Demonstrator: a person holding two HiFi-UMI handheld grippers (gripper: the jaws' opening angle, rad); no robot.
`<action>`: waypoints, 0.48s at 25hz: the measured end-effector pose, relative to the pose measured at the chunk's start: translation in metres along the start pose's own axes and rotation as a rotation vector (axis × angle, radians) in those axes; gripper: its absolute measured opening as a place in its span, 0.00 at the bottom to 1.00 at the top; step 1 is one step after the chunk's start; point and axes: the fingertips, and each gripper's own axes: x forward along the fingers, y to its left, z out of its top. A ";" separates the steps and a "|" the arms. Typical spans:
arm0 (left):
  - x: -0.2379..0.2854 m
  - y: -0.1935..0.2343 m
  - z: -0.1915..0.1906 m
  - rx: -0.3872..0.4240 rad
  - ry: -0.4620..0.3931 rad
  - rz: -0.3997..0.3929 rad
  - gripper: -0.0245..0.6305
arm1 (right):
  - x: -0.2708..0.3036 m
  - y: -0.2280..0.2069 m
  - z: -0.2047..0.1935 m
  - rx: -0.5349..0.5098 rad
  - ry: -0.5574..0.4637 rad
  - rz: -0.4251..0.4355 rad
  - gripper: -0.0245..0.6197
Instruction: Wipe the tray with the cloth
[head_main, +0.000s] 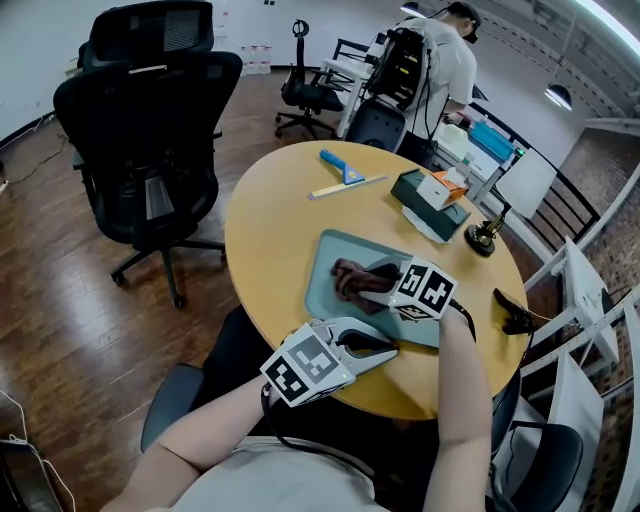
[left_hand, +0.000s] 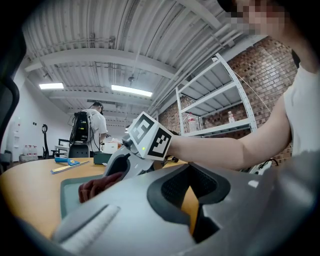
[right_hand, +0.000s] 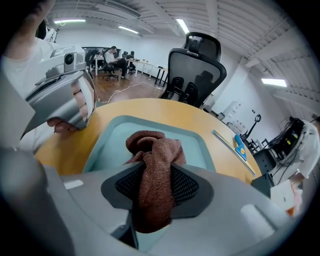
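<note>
Where the right gripper (head_main: 380, 284) reaches over the teal tray (head_main: 335, 252), we see its jaws clamped on the cloth (right_hand: 152, 165), a brown, rumpled terry strip with its far end bunched on the tray floor. The left gripper (head_main: 388, 347) sits beside the tray's near edge above the yellow surface (head_main: 270, 220), jaws together and empty.
</note>
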 end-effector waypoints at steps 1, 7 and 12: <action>0.000 0.000 0.000 0.004 0.000 0.000 0.04 | 0.002 0.000 0.004 -0.002 -0.007 0.003 0.26; 0.000 0.000 0.001 0.006 0.003 0.004 0.04 | 0.018 -0.002 0.027 0.000 -0.045 0.019 0.26; 0.001 0.002 0.001 0.003 0.005 0.015 0.04 | 0.034 -0.016 0.043 0.081 -0.059 0.005 0.26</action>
